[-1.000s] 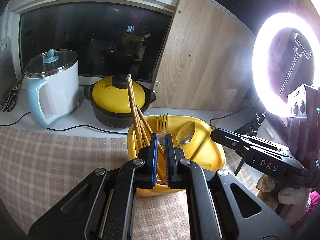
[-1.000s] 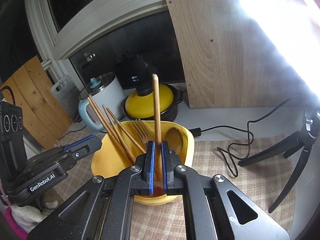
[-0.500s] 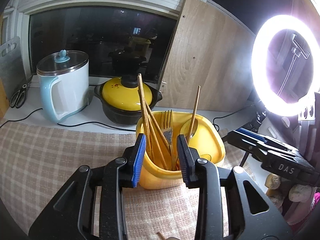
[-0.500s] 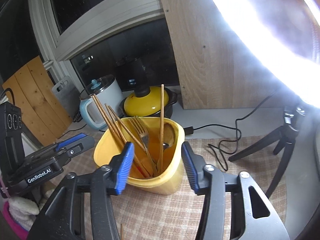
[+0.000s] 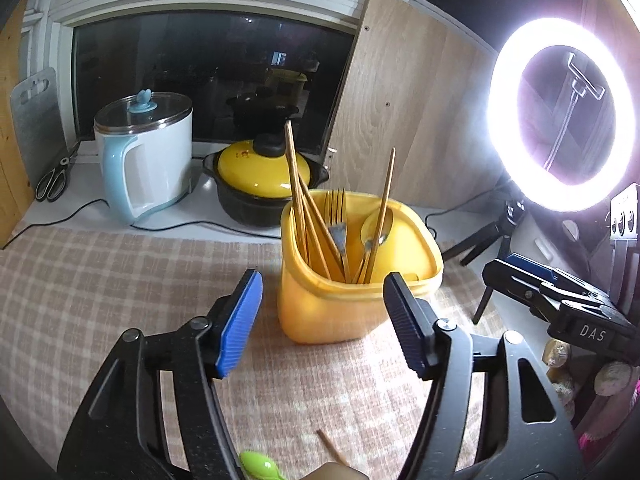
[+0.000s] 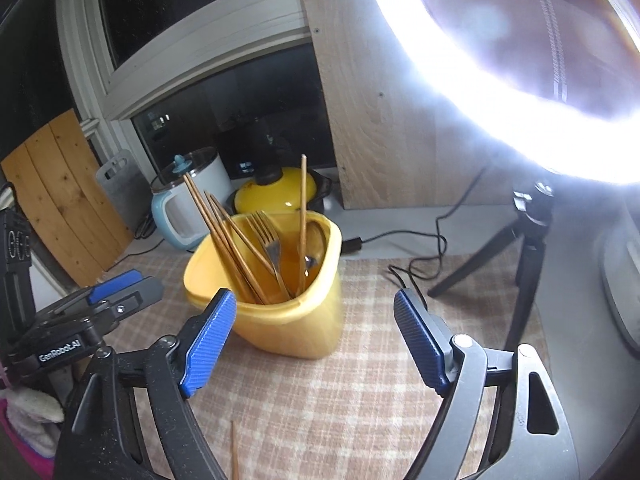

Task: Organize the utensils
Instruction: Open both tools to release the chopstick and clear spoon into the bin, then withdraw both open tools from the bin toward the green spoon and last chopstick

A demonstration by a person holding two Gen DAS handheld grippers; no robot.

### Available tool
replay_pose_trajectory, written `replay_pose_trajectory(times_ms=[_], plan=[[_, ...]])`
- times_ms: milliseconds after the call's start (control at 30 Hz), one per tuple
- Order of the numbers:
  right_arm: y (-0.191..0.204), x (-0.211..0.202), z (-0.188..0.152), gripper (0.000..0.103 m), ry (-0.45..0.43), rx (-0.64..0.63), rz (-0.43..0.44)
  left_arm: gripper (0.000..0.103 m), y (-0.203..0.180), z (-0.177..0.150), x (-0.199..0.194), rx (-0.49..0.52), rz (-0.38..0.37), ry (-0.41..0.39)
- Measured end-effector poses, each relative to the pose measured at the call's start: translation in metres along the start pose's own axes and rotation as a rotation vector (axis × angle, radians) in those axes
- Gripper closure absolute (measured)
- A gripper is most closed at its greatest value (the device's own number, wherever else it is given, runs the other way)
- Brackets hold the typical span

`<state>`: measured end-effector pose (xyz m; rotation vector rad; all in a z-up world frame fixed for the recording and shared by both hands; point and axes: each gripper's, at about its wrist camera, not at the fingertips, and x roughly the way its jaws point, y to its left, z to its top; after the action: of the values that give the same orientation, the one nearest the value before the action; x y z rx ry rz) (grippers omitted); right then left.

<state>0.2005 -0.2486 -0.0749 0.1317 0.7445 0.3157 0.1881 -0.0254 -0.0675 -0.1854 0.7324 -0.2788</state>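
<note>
A yellow utensil holder (image 5: 352,308) (image 6: 292,328) stands on the checked cloth. It holds several wooden chopsticks (image 5: 298,200), a fork (image 5: 336,216), a spoon (image 5: 378,224) and one chopstick leaning alone (image 6: 303,208). My left gripper (image 5: 322,282) hangs just short of the holder, its jaws opening with nothing between them. My right gripper (image 6: 315,300) is also opening and empty, a little back from the holder. A loose chopstick (image 5: 332,446) (image 6: 234,452) and a green spoon (image 5: 260,464) lie on the cloth below the grippers.
Behind the holder stand a white and blue kettle (image 5: 146,160) and a black pot with a yellow lid (image 5: 260,176). A bright ring light (image 5: 560,112) on a tripod (image 6: 520,248) stands at the right, with a cable (image 6: 416,248) on the cloth. Scissors (image 5: 52,180) lie far left.
Both grippers went from shut on chopsticks over the holder to open, and drew back from it. The released chopsticks now stand in the holder.
</note>
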Motion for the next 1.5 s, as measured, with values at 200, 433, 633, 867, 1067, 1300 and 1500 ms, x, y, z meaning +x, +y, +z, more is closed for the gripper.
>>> replay_pose_trajectory(times_ms=[200, 433, 633, 867, 1067, 1300, 1500], plan=[[0.0, -0.009, -0.018, 0.022, 0.032, 0.008, -0.03, 0.037, 0.0, -0.017, -0.01, 0.015, 0.015, 0.042], [0.001, -0.02, -0.035, 0.022, 0.054, 0.0, -0.073, 0.037, 0.001, -0.037, -0.024, 0.011, 0.023, 0.075], [0.006, -0.026, -0.046, 0.022, 0.082, -0.019, -0.086, 0.037, 0.003, -0.052, -0.034, -0.003, 0.017, 0.101], [0.009, -0.032, -0.067, 0.022, 0.134, -0.043, -0.063, 0.037, 0.02, -0.08, -0.044, -0.084, 0.018, 0.153], [0.01, -0.041, -0.091, 0.022, 0.14, -0.056, -0.027, 0.037, 0.039, -0.104, -0.049, -0.158, 0.028, 0.205], [0.012, -0.029, -0.12, 0.022, 0.24, -0.048, 0.0, 0.037, 0.049, -0.131, -0.053, -0.211, 0.025, 0.247], [0.025, -0.011, -0.147, 0.022, 0.348, -0.082, 0.02, 0.037, 0.052, -0.151, -0.05, -0.242, 0.013, 0.285]])
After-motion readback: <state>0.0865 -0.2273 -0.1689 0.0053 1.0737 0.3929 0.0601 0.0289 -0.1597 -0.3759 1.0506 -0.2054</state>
